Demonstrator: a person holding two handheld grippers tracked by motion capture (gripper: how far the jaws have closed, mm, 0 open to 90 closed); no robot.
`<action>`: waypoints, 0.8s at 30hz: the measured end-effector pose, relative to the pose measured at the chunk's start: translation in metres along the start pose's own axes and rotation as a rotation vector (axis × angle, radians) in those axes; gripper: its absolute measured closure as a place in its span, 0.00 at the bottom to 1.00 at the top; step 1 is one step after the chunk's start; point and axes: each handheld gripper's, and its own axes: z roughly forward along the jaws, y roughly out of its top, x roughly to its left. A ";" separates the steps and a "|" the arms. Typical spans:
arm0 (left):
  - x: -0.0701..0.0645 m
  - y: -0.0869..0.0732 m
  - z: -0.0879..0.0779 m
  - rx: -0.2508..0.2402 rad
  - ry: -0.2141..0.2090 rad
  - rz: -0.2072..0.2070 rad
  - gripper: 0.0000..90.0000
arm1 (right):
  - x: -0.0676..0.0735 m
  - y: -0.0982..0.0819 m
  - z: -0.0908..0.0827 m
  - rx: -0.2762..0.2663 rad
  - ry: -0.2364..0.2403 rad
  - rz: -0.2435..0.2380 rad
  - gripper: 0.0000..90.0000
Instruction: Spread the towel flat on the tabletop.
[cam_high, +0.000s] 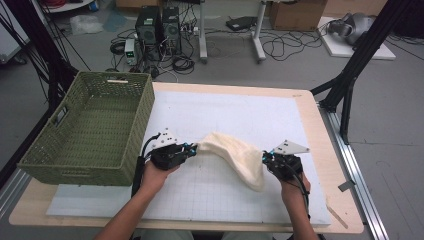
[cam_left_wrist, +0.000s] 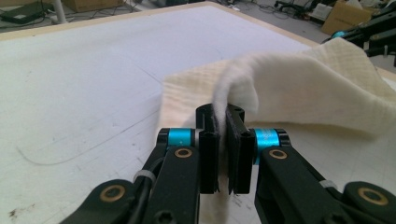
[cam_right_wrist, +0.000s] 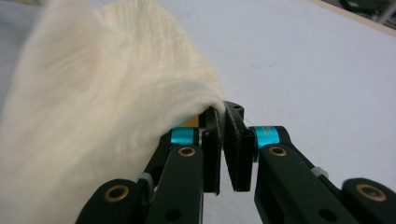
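Note:
A cream knitted cloth (cam_high: 235, 155) hangs between both grippers above the white mat (cam_high: 220, 115), sagging toward the right. My left gripper (cam_high: 194, 148) is shut on the cloth's left corner; in the left gripper view the fabric (cam_left_wrist: 280, 88) is pinched between the pads (cam_left_wrist: 209, 135). My right gripper (cam_high: 265, 158) is shut on the cloth's right edge; in the right gripper view the cloth (cam_right_wrist: 93, 93) drapes over the left jaw and a thin fold is clamped at the fingertips (cam_right_wrist: 236, 126). The other gripper (cam_left_wrist: 369, 32) shows far off in the left gripper view.
A green woven basket (cam_high: 60, 160) stands on the table's left side, close to my left hand. The wooden table edge (cam_high: 320, 125) frames the mat. Beyond the table lie computer boxes, cables and a black frame leg (cam_high: 350, 85) on the floor.

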 end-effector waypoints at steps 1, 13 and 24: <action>0.000 0.000 -0.001 0.005 0.004 0.004 0.94 | -0.004 -0.003 -0.001 0.007 -0.009 0.015 0.95; 0.012 -0.003 -0.018 -0.006 0.040 -0.010 0.94 | 0.001 0.002 -0.022 -0.132 -0.024 0.018 0.48; 0.017 -0.005 -0.021 -0.008 0.054 -0.017 0.94 | 0.058 0.015 -0.001 -0.110 0.220 -0.138 0.47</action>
